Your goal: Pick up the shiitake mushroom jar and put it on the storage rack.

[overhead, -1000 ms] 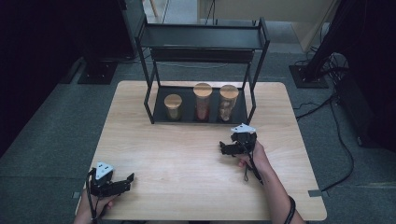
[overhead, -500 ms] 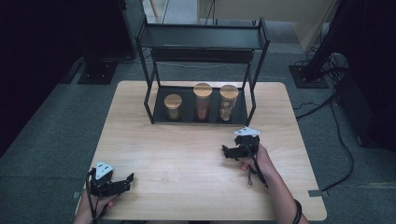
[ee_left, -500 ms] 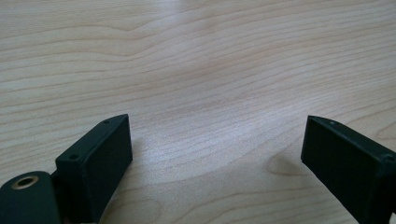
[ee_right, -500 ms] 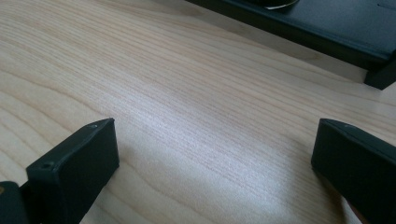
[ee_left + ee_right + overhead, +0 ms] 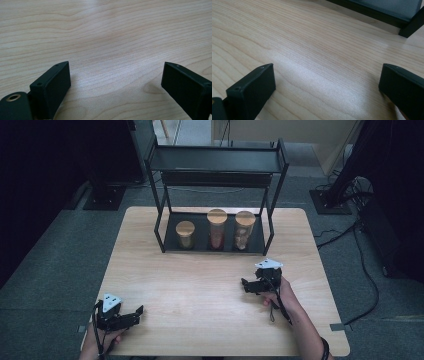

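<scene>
A black two-tier rack (image 5: pixel 272 170) stands at the back of the wooden table (image 5: pixel 200 285). On its lower shelf stand three glass jars with wooden lids: a short one (image 5: pixel 185 234), a tall reddish one (image 5: pixel 217 228) and a tall one (image 5: pixel 244 229) on the right. My left gripper (image 5: pixel 137 312) rests near the table's front left corner, open, with only bare wood between its jaws (image 5: pixel 115 75). My right gripper (image 5: pixel 246 285) is held low over the table's right half, in front of the rack, open and empty (image 5: pixel 327 85).
The rack's base edge and one leg (image 5: pixel 412 23) lie just ahead of the right gripper. Cables (image 5: pixel 360 245) and stand bases (image 5: pixel 102 197) lie on the grey floor around the table. Bare wood spans the table's middle.
The right gripper has drawn back toward the person and slightly right, away from the rack. The left gripper has stayed in place.
</scene>
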Demonstrator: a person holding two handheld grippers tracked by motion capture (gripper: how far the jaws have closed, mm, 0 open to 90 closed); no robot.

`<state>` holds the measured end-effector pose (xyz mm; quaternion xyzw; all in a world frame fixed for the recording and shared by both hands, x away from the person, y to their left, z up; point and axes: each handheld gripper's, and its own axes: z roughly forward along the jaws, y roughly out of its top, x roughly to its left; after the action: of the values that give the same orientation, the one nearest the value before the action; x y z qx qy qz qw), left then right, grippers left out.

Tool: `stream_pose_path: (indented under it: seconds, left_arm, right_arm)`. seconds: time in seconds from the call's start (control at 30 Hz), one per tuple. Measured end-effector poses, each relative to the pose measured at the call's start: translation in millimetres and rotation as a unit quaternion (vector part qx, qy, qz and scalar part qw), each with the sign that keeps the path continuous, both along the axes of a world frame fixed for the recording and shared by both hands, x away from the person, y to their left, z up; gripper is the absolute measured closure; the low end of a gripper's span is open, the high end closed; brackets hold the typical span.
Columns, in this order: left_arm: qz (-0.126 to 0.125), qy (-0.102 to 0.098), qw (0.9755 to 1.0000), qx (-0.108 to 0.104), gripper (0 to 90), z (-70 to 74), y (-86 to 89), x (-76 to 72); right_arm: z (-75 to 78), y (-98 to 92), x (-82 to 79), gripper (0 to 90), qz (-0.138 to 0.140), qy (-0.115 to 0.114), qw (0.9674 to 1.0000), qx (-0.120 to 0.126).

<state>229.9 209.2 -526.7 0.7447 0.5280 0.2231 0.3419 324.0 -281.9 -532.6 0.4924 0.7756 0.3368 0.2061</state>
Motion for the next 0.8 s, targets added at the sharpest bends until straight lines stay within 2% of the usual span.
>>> stream_pose_path:
  seconds: [0.3,0.53,0.8]
  left_arm:
    - [0.001,0.0,1.0,0.006,9.1,-0.3,-1.4,0.0]
    - [0.001,-0.001,1.0,0.004,9.1,-0.3,-1.4,0.0]
    - [0.0,0.0,1.0,0.006,9.1,-0.3,-1.4,0.0]
  right_arm:
    - [0.1,-10.2,-4.4,0.3,0.005,0.001,1.0,0.008]
    - [-0.1,-12.1,-5.6,0.1,0.016,0.001,0.9999,-0.001]
    - [-0.3,-22.9,-9.5,0.1,0.007,0.0,1.0,-0.002]
